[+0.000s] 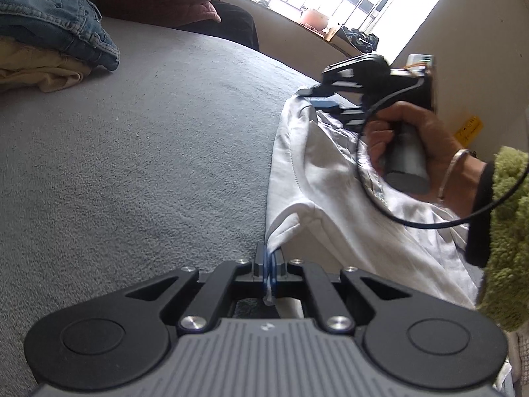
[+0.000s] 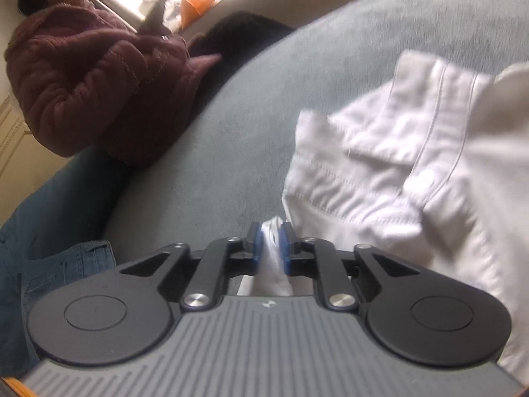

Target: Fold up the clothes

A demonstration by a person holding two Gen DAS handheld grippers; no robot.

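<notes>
Grippers (image 1: 269, 266) pinching white shirt (image 1: 330, 178), seemingly grey bedding (image 1: 148, 149)

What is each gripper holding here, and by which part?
Left gripper pinches the white shirt at a hem corner. Right gripper has a bunched fold of its fabric between the pads; firm grip cannot be told.

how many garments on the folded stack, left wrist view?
2. Blue jeans lie on top and a beige garment lies under them, at the far left of the grey surface. The frame edge cuts the stack, so more may be hidden.
</notes>
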